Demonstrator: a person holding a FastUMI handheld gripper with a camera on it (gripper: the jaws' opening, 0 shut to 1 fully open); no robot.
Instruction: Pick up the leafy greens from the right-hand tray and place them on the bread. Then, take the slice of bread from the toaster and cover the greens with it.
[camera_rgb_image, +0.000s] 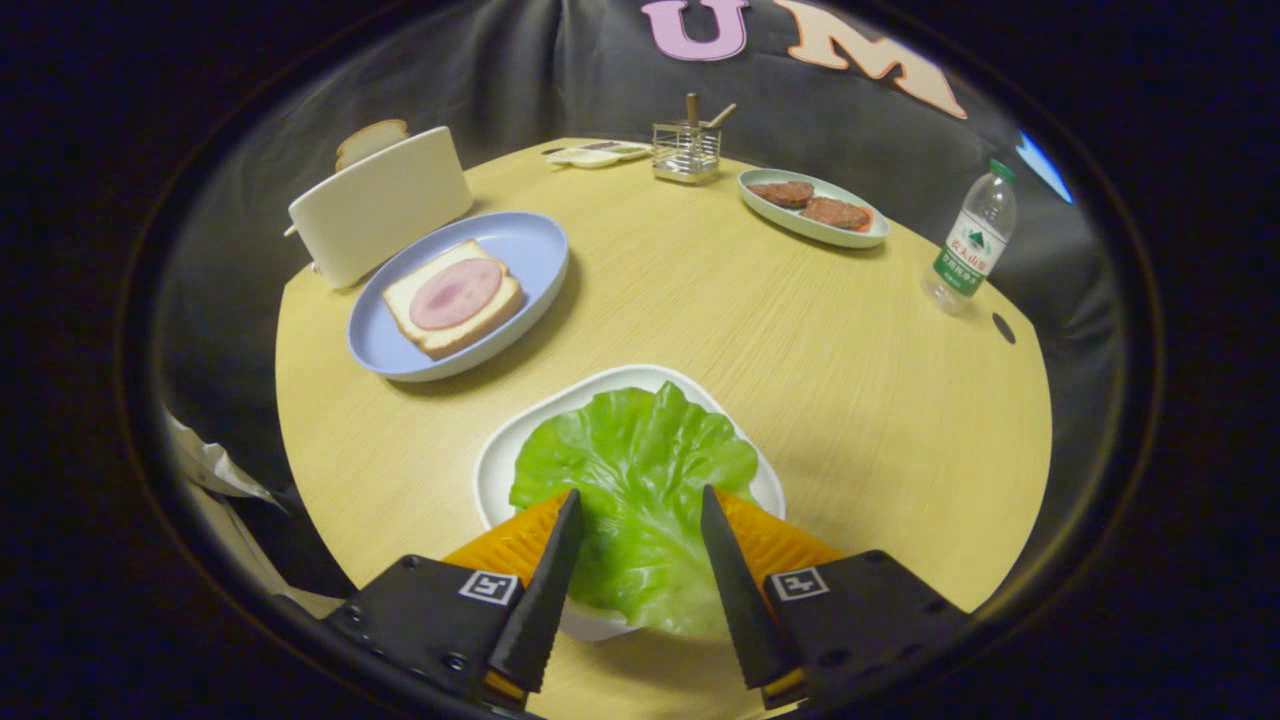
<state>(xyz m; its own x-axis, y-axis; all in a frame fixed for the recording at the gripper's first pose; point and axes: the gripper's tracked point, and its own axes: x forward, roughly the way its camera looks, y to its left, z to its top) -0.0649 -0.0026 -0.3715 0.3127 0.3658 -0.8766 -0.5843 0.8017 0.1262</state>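
The leafy greens (640, 490) are seen lying in a white tray (500, 450) on the round wooden table (800, 330), and the gripper (640, 560) is positioned right over them, its fingers (545, 590) spread apart with the leaf spanning the gap between them. Whether the fingers are touching the leaf cannot be told; nothing is clamped. Beyond the fingers, off toward the left, a blue plate (530, 240) is set on the table, and on it a slice of bread (455, 300) is laid flat with a round of pink ham (455, 292) on top. Just behind that plate a white toaster (380, 205) is stood, and a second slice of bread (370, 140) is seen poking out of its top. Farther across the table a pale green dish (812, 208) is placed with two brown patties (810, 203) in it. Near the far rim a wire holder (686, 152) with wooden utensils is stood, a small flat tray (597, 153) just beside it. A clear water bottle (970, 240) with a green cap is stood upright at the right side of the table, well apart from everything else
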